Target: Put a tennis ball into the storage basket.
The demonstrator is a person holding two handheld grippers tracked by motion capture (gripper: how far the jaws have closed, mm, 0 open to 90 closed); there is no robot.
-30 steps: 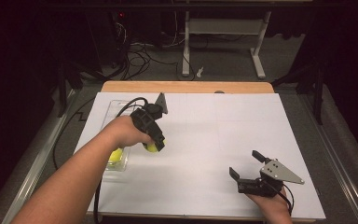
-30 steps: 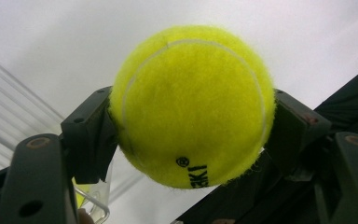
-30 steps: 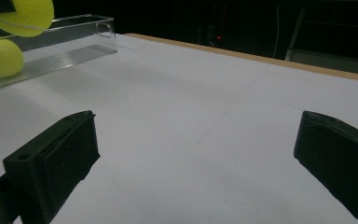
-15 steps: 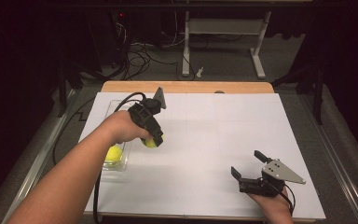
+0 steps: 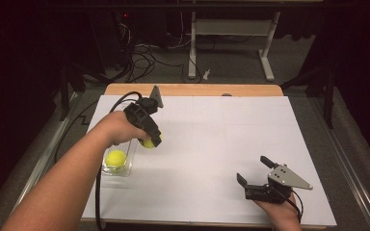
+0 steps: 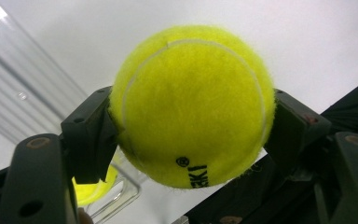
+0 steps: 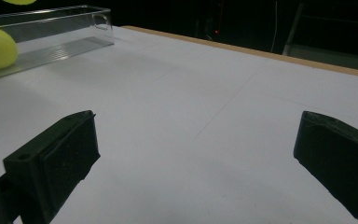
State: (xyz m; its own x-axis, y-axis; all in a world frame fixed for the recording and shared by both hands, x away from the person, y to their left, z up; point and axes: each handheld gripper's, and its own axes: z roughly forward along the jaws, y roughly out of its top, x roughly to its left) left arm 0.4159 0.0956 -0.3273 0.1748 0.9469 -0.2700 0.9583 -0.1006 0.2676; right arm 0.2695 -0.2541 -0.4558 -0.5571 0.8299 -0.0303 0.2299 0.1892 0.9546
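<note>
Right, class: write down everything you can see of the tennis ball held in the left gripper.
The tennis ball is bright yellow-green with a fuzzy felt nap, a pale curved seam and black printed lettering near its underside. It looks whole and round. The left gripper is shut on it, one black jaw pressing each side. In the high view it hangs over the white table, just right of the clear tray, which holds a second ball.
</note>
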